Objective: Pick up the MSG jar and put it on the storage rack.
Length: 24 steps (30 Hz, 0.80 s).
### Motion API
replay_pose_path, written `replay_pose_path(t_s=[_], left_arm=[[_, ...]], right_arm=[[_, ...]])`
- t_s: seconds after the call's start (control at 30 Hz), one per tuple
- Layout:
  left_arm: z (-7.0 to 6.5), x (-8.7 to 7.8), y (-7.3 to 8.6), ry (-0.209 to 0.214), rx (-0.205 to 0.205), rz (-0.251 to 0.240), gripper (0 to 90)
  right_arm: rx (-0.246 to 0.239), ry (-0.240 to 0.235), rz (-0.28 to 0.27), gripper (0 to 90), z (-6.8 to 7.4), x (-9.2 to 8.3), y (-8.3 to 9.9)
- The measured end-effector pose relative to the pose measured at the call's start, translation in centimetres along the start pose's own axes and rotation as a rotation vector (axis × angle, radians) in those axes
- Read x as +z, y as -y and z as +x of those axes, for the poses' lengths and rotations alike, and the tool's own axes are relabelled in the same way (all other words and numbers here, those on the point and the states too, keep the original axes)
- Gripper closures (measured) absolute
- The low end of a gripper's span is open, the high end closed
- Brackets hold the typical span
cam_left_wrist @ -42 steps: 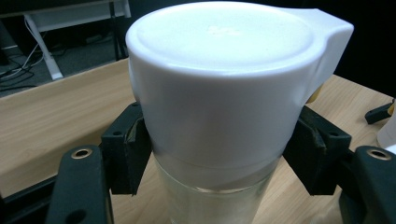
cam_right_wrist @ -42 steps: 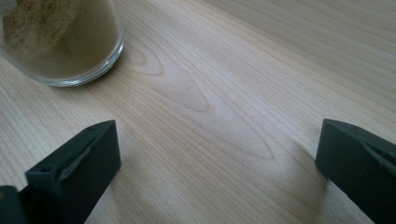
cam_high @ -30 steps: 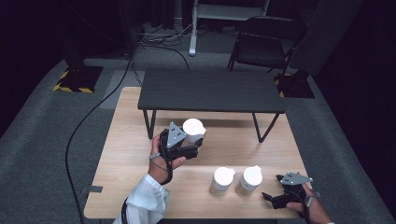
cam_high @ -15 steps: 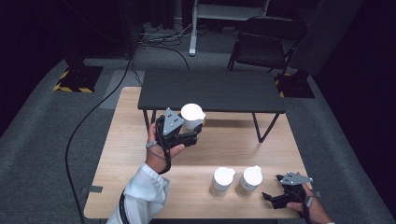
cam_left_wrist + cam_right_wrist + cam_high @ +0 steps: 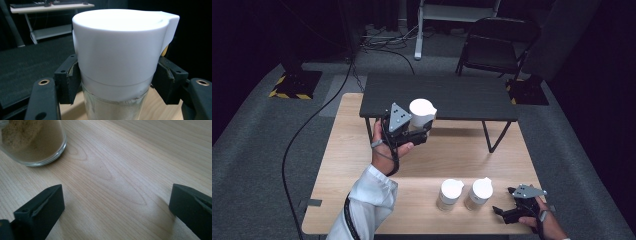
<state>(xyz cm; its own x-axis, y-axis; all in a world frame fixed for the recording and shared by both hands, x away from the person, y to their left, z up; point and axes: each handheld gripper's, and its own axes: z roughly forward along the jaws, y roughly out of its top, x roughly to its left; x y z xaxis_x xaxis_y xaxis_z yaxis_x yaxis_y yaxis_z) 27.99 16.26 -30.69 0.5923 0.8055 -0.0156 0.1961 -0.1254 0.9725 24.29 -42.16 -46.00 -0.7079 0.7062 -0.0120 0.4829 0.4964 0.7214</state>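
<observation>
Three white-lidded jars on a wooden table, one lifted.

Left gripper (image 5: 414, 131): jaws clamped just under the white lid of a glass jar (image 5: 422, 114), held upright in the air above the wooden table (image 5: 347, 165), in front of the dark side table (image 5: 462, 97). Centre: two matching jars (image 5: 450, 194) (image 5: 478, 193) standing just beside each other. Right gripper (image 5: 501, 211): resting on the tabletop near them, jaws spread wide, holding nothing.

High view: fixed overhead, facing forward and down over wooden table (image 5: 362, 150), far off. Left gripper view: rides along own jaws, level, very close on white-lidded jar (image 5: 120, 57); same jar (image 5: 422, 114) seen from above. Right gripper view: low, tilted down, close to tabletop (image 5: 120, 170); glass jar base (image 5: 35, 142) at corner.
</observation>
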Motion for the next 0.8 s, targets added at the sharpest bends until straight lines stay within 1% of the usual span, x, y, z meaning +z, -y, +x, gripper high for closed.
replay_pose_path(t_s=[0.13,0.27,0.33,0.4,0.47,0.57,0.67,0.8], left_arm=[[0.1,0.3,-1.0,-0.008,-0.001,-0.015,30.3],[0.2,0.9,-2.0,-0.027,0.0,-0.024,30.3],[0.2,1.0,-2.1,-0.031,0.001,-0.027,30.3],[0.5,1.3,-2.3,-0.031,-0.006,-0.034,30.3],[0.6,1.6,-2.7,-0.043,-0.011,-0.043,30.3],[0.7,1.7,-2.9,-0.048,-0.011,-0.046,30.3],[1.0,2.0,-3.3,-0.056,-0.026,-0.056,30.3],[1.5,2.5,-3.8,-0.073,-0.03,-0.054,30.3]], right_arm=[[0.0,0.0,0.0,0.0,0.0,0.0,0.0],[0.0,0.0,0.0,0.0,0.0,0.0,0.0],[0.0,0.0,0.0,0.0,0.0,0.0,0.0],[0.0,0.0,0.0,0.0,0.0,0.0,0.0],[0.0,0.0,0.0,0.0,0.0,0.0,0.0],[0.0,0.0,0.0,0.0,0.0,0.0,0.0],[0.0,-0.001,0.0,0.0,0.0,0.0,0.0],[0.0,0.0,0.0,0.0,0.0,0.0,0.0]])
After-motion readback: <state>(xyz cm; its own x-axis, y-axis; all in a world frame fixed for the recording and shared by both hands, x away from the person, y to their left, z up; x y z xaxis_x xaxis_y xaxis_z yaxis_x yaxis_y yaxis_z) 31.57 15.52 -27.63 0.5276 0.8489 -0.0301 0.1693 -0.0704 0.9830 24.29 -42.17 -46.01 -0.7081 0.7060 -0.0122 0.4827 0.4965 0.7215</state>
